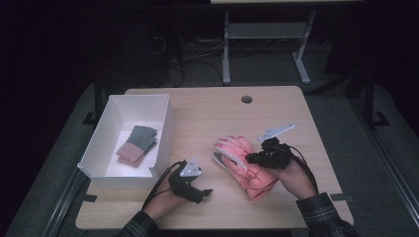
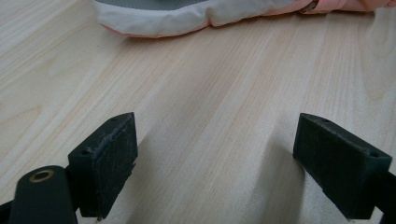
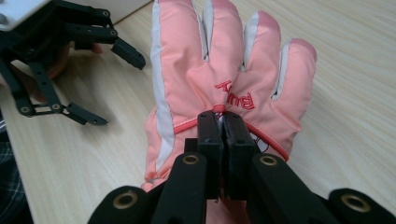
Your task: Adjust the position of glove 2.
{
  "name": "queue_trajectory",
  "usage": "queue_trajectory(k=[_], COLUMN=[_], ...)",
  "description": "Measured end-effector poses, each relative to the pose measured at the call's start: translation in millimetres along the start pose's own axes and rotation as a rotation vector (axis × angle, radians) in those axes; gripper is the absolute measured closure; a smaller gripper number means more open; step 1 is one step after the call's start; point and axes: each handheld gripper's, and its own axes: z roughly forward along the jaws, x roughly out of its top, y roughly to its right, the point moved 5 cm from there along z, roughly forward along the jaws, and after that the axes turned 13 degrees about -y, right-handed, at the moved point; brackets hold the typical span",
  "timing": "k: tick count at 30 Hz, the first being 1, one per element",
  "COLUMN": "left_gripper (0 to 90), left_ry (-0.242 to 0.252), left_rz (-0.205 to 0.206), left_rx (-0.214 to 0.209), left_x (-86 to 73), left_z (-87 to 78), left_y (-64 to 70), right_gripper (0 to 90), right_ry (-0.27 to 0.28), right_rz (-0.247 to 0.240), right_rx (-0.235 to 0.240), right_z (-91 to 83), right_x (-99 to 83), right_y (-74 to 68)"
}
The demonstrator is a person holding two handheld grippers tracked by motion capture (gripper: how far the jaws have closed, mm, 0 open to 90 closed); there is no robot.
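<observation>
Wooden table (image 1: pixel 207 118) — right claw (image 3: pixel 223 122) pinching pink glove (image 3: pixel 224 70), lettering perhaps "Ru"; left claw (image 2: pixel 215 163) agape, empty.

Likely lab or test room, though dim surroundings make it hard to confirm. Plain light-wood table (image 1: pixel 207 113) with cable hole (image 1: pixel 246 99), grey carpet floor, tangle of cables (image 1: pixel 173 59) behind, metal legs of second bench (image 1: pixel 267 34) beyond.
</observation>
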Motion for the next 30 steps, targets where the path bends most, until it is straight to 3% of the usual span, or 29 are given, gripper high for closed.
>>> queue_trajectory(k=[7,14,16,19,22,24,27,30], left_gripper=[13.0,13.0,13.0,13.2,16.0,28.6,47.3,72.9], left_ry=[-0.005,-0.002,0.000,-0.025,-0.050,-0.029,-0.002,-0.006], left_rz=[0.005,-0.002,-0.006,-0.012,-0.031,-0.032,-0.036,-0.033], left_rx=[0.001,0.002,0.005,0.014,0.025,0.014,-0.009,-0.035], left_x=[-0.1,0.3,0.4,1.5,4.2,7.1,12.4,17.0], left_z=[-0.3,0.0,0.2,-0.7,-2.3,-7.3,-14.5,-18.6], left_y=[-0.4,0.0,0.2,0.0,0.2,1.5,3.4,6.7], right_gripper=[83.9,58.8,57.9,64.7,81.9,89.9,90.0,90.0], right_ry=[-0.020,0.026,0.061,0.108,0.122,0.126,0.115,0.111], right_rz=[0.005,0.004,0.005,-0.003,0.002,0.008,0.026,0.037], right_rx=[-0.009,-0.003,-0.001,-0.008,-0.042,-0.060,-0.078,-0.089], right_z=[13.3,8.3,1.5,-11.0,-19.7,-24.4,-27.6,-28.3], right_x=[-1.4,-0.8,0.5,-0.3,-4.7,-9.6,-19.9,-35.2], right_y=[1.4,0.3,1.3,5.5,12.0,18.5,27.4,39.5])
